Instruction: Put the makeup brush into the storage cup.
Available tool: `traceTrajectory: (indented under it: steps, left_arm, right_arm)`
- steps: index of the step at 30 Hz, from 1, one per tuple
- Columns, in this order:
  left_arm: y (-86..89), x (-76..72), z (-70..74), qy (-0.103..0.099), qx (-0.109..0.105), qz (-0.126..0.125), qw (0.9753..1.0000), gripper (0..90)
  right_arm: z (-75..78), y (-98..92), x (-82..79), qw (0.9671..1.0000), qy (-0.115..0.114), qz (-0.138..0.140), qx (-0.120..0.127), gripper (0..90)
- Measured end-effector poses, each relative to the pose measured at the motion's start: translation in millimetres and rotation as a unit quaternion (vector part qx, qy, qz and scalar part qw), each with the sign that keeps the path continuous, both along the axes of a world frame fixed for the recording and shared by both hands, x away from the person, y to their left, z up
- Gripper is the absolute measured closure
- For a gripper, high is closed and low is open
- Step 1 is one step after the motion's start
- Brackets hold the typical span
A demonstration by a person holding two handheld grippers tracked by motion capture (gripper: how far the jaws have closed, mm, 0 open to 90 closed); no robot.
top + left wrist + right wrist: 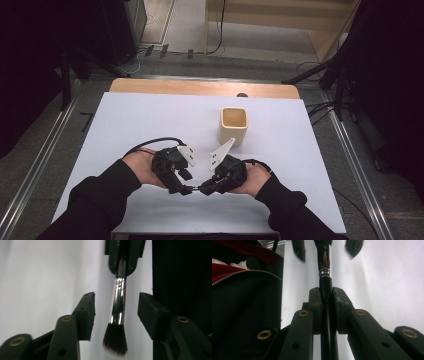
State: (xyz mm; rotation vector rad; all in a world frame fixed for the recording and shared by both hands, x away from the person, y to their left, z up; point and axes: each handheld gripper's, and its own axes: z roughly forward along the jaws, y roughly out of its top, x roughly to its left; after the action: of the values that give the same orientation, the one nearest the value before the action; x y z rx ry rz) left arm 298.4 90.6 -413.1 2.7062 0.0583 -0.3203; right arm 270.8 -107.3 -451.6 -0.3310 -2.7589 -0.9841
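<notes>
My left gripper [184, 183] sits low over the white table sheet [135, 120], its jaws spread wide apart with nothing clamped. In the left gripper view the dark bristle tip of a make-up brush with a shiny chrome ferrule and a black handle [117, 315] hangs in the gap between my two black pads [87, 312], touching neither of them; the ferrule runs away from me toward the other gripper beyond.

Just to the right, my right gripper [206, 188] faces the left one, tip almost to tip, both near my edge of the sheet. Its jaws are closed tight on the brush's black handle: in the right gripper view the handle [326, 302] is pinched between the two pads, and the chrome ferrule sticks out ahead toward the open jaws of my left gripper, which look blurred at the top of that view.

Farther from me and a little right of my right gripper stands a cream square-mouthed cup [234, 125], upright and well apart from the brush.
</notes>
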Motion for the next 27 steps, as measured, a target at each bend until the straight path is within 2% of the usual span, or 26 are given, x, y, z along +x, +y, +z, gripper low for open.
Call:
traceTrajectory:
  steps: [1, 2, 3, 5, 6, 9, 10, 11, 15, 17, 18, 19, 20, 21, 22, 23, 26, 27]
  left_arm:
    - [4.7, 2.9, 0.9, 0.002, -0.013, 0.021, 0.9997, 41.2]
    - [4.7, 2.9, 0.9, 0.002, -0.013, 0.021, 0.9997, 40.0]
    - [8.4, 5.8, 1.7, 0.006, -0.021, 0.035, 0.9991, 40.0]
    - [14.4, 9.2, 2.8, 0.012, -0.036, 0.057, 0.9976, 36.5]
    - [16.5, 9.9, 2.9, 0.014, -0.043, 0.066, 0.9968, 36.5]
    - [23.7, 12.4, 3.8, 0.017, -0.052, 0.087, 0.9947, 32.9]
    - [28.1, 12.8, 4.5, 0.018, -0.061, 0.102, 0.9927, 32.3]
    - [28.1, 12.8, 4.5, 0.018, -0.061, 0.102, 0.9927, 32.0]
    - [37.9, 13.7, 5.8, 0.020, -0.093, 0.128, 0.9872, 30.4]
    - [42.6, 13.4, 5.1, 0.023, -0.105, 0.143, 0.9839, 30.3]
    - [44.1, 13.3, 4.5, 0.024, -0.109, 0.149, 0.9825, 30.3]
    - [47.9, 13.2, 2.5, 0.025, -0.118, 0.166, 0.9787, 30.3]
    - [47.9, 13.2, 2.5, 0.025, -0.118, 0.166, 0.9787, 30.3]
    - [49.8, 12.7, 1.2, 0.028, -0.122, 0.178, 0.9760, 30.3]
    - [51.2, 12.6, 0.0, 0.028, -0.127, 0.183, 0.9744, 29.5]
    - [52.1, 11.9, -1.0, 0.031, -0.131, 0.188, 0.9728, 29.5]
    - [52.7, 8.7, -4.3, 0.028, -0.139, 0.199, 0.9696, 29.2]
    - [52.5, 7.9, -5.0, 0.028, -0.141, 0.198, 0.9695, 29.3]
  right_arm:
    - [-0.6, -5.4, -1.7, 0.9999, 0.005, -0.014, 0.000, 79.3]
    - [-0.6, -5.4, -1.7, 0.9999, 0.005, -0.014, 0.000, 79.3]
    - [-1.5, -7.8, -1.4, 0.9998, 0.005, -0.016, 0.004, 79.3]
    - [-4.4, -19.1, -3.1, 0.9989, 0.011, -0.044, 0.010, 79.3]
    - [-4.4, -19.1, -3.1, 0.9989, 0.011, -0.044, 0.010, 79.3]
    - [-6.9, -31.1, -4.2, 0.9968, 0.017, -0.075, 0.020, 79.3]
    - [-6.9, -34.6, -4.6, 0.9960, 0.017, -0.085, 0.023, 79.3]
    - [-6.9, -34.6, -4.6, 0.9960, 0.017, -0.085, 0.023, 79.3]
    - [-4.1, -45.2, -7.5, 0.9926, 0.011, -0.116, 0.035, 79.3]
    - [-2.2, -53.0, -9.8, 0.9887, 0.011, -0.142, 0.046, 79.3]
    - [-2.2, -53.0, -9.8, 0.9887, 0.011, -0.142, 0.046, 79.3]
    - [-1.9, -58.2, -10.3, 0.9861, 0.010, -0.156, 0.055, 79.3]
    - [-1.9, -58.2, -10.3, 0.9861, 0.010, -0.156, 0.055, 79.3]
    - [-1.8, -59.2, -10.7, 0.9854, 0.012, -0.160, 0.056, 79.3]
    - [-1.5, -62.4, -11.7, 0.9836, 0.009, -0.169, 0.062, 79.3]
    - [-1.5, -62.4, -11.7, 0.9836, 0.009, -0.169, 0.062, 79.3]
    - [0.1, -64.3, -12.8, 0.9808, 0.001, -0.181, 0.074, 79.3]
    - [1.5, -64.7, -13.1, 0.9790, -0.003, -0.187, 0.081, 79.3]
